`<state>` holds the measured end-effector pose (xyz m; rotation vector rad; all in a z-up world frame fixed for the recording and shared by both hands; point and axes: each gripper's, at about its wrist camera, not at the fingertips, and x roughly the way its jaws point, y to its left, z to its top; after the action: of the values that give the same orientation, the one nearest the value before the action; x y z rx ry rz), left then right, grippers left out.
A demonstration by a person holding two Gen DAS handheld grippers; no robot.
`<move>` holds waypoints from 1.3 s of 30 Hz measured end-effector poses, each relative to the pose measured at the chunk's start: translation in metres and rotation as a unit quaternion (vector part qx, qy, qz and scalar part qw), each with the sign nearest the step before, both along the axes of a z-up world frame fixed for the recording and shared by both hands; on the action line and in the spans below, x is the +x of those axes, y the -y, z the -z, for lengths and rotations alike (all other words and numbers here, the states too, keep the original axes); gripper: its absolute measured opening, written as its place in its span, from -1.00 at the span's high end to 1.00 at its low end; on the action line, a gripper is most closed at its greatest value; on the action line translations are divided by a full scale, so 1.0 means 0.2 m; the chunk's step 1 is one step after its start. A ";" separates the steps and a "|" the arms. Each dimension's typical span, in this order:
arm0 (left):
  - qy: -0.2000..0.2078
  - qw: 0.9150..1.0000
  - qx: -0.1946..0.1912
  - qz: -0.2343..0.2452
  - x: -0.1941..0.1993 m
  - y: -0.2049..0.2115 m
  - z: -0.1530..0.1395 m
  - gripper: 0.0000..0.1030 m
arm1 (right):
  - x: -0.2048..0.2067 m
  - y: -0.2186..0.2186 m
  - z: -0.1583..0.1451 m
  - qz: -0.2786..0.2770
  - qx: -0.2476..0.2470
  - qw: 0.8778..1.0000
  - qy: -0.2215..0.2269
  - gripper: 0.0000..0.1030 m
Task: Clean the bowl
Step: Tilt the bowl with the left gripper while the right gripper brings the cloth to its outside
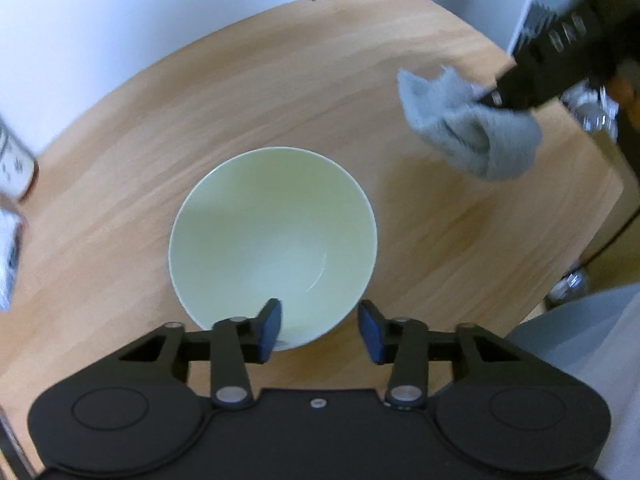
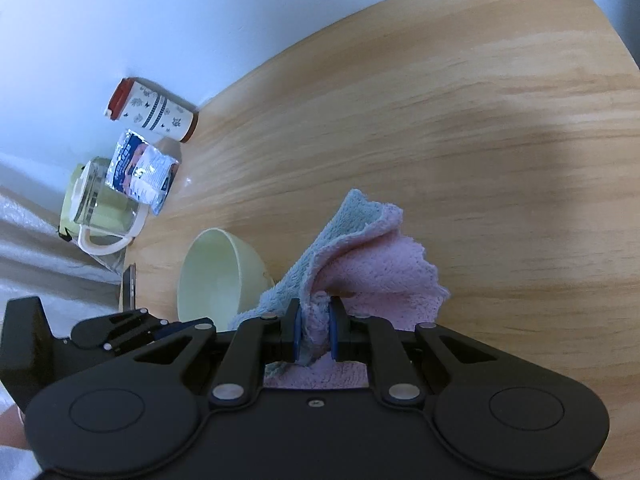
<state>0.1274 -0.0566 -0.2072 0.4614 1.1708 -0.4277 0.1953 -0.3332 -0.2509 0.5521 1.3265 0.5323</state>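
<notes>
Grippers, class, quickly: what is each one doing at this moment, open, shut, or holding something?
Left gripper: open, empty, fingers straddling the near rim of the pale green bowl.
Right gripper: shut on the pink and blue cloth.

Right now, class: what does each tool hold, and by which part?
Right tool: the cloth, pinched at a bunched fold. Left tool: nothing.

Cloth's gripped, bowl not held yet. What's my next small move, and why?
Probably close the left claw on the near rim of the bowl: its jaws are open, straddling that rim, while the right claw holds the cloth off to the side, above the table.
</notes>
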 end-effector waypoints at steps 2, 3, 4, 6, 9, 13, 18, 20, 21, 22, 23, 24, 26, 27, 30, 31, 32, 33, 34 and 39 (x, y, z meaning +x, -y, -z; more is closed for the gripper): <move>0.003 1.000 0.003 0.005 0.00 -0.01 0.01 0.35 | 0.00 -0.01 -0.01 0.001 0.005 1.000 0.000 0.72; 0.004 1.000 0.003 0.012 0.01 -0.01 0.03 0.41 | -0.01 -0.01 -0.02 0.003 0.007 1.000 0.001 0.72; 0.005 1.000 0.003 0.019 0.00 -0.01 0.03 0.51 | -0.02 -0.02 -0.03 0.004 0.009 1.000 0.003 0.72; 0.014 0.999 0.013 0.045 -0.01 0.01 0.04 0.57 | -0.04 -0.02 -0.04 0.006 0.011 1.000 0.006 0.72; 0.023 0.998 0.016 0.063 -0.01 0.01 0.06 0.64 | -0.05 -0.01 -0.05 0.010 0.003 1.000 0.008 0.72; 0.040 0.997 0.006 0.064 0.00 -0.01 0.09 0.66 | -0.05 0.01 -0.06 0.017 -0.011 1.000 0.011 0.72; 0.054 0.995 0.007 0.083 0.02 -0.01 0.10 0.67 | -0.06 0.03 -0.06 0.042 -0.007 0.999 0.005 0.71; 0.061 0.994 0.006 0.092 0.01 -0.02 0.11 0.71 | -0.06 0.02 -0.05 0.039 -0.009 0.999 0.004 0.71; 0.066 0.993 0.007 0.099 0.01 -0.02 0.11 0.72 | -0.07 0.01 -0.05 0.036 -0.013 0.999 0.004 0.71; 0.069 0.992 0.008 0.101 0.01 -0.03 0.11 0.73 | -0.07 0.00 -0.05 0.034 -0.017 0.999 0.005 0.71; 0.071 0.993 0.004 0.098 0.02 -0.04 0.11 0.75 | -0.07 -0.01 -0.05 0.032 -0.020 0.999 0.007 0.71; 0.073 0.993 -0.002 0.093 0.03 -0.05 0.09 0.76 | -0.07 -0.02 -0.06 0.033 -0.020 0.999 0.008 0.71; 0.072 0.994 -0.018 0.079 0.04 -0.08 0.07 0.79 | -0.06 -0.02 -0.06 0.036 -0.018 0.999 0.007 0.71; 0.069 0.995 -0.029 0.070 0.06 -0.10 0.05 0.80 | -0.06 -0.02 -0.06 0.037 -0.015 0.999 0.005 0.71; 0.056 0.995 -0.074 0.032 0.11 -0.20 0.02 0.80 | -0.04 -0.05 -0.06 0.038 -0.012 0.999 0.003 0.71; 0.051 0.995 -0.085 0.022 0.13 -0.22 0.01 0.81 | -0.04 -0.05 -0.05 0.039 -0.011 0.999 0.003 0.71; 0.046 0.994 -0.097 0.012 0.14 -0.25 0.00 0.81 | -0.03 -0.06 -0.05 0.040 -0.011 0.999 0.004 0.71; 0.041 0.993 -0.111 -0.001 0.15 -0.28 -0.01 0.82 | -0.02 -0.07 -0.05 0.041 -0.010 0.999 0.004 0.71; 0.036 0.991 -0.126 -0.014 0.16 -0.32 -0.03 0.82 | -0.02 -0.08 -0.05 0.043 -0.005 0.999 0.004 0.71; 0.009 0.975 -0.206 -0.079 0.22 -0.49 -0.10 0.84 | 0.04 -0.16 -0.07 0.060 0.032 0.998 0.005 0.71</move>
<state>0.1704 0.0417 -0.1881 0.0116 1.0578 -0.5117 0.2033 -0.3020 -0.2364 0.6763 1.2616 0.4782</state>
